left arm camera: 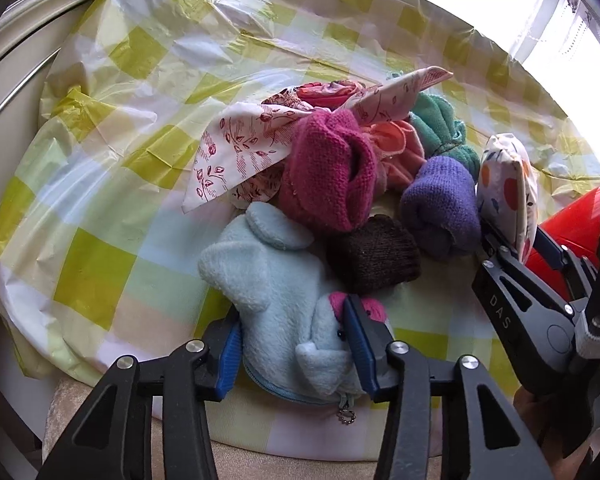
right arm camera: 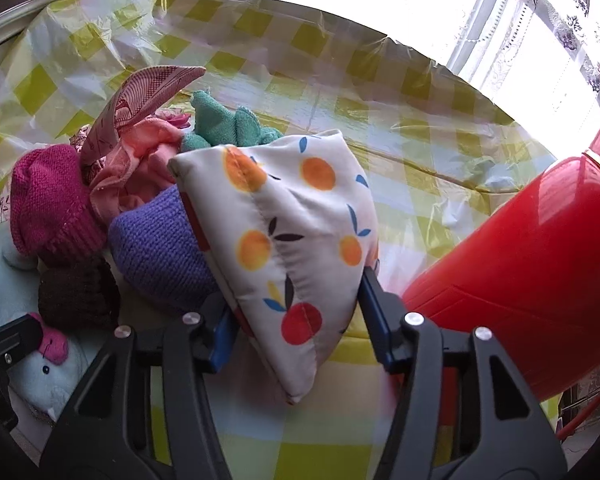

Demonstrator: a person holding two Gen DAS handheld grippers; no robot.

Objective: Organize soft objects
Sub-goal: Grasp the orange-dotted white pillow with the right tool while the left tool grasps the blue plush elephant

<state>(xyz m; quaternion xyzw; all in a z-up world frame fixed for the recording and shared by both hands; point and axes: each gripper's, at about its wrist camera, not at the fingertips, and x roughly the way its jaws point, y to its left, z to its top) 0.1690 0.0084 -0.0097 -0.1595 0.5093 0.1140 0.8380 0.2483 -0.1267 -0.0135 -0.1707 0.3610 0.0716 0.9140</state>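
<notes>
Soft objects lie in one heap on the counter (left arm camera: pixel 100 280), which is covered by a yellow-and-white checked plastic sheet, and we have one item from each end of that heap between jaws. Our left gripper (left arm camera: pixel 296 344) is closed on the pale blue plush pouch (left arm camera: pixel 276 292) at the near edge of the heap; both blue pads press into its fleece, with the zipper pull hanging just below. The pouch's long axis runs away from that gripper toward the heap, so the far end touches the brown knitted roll (left arm camera: pixel 374 254) and lies just beside the magenta knitted piece (left arm camera: pixel 328 172). Our right gripper (right arm camera: pixel 296 316) is closed on the white fruit-print pouch (right arm camera: pixel 284 232) at the right end of the heap; the pouch stands up on its narrow end between the pads, leaning against the purple knitted roll (right arm camera: pixel 156 252). A red plastic vessel (right arm camera: pixel 520 272) stands close beside the right gripper on its outer side. We judge that the coming move turns on clearance: each pouch should come straight back toward its own gripper, away from the heap, so neighbouring rolls are not dragged along. The right-hand pull should stay clear of the red vessel.
</notes>
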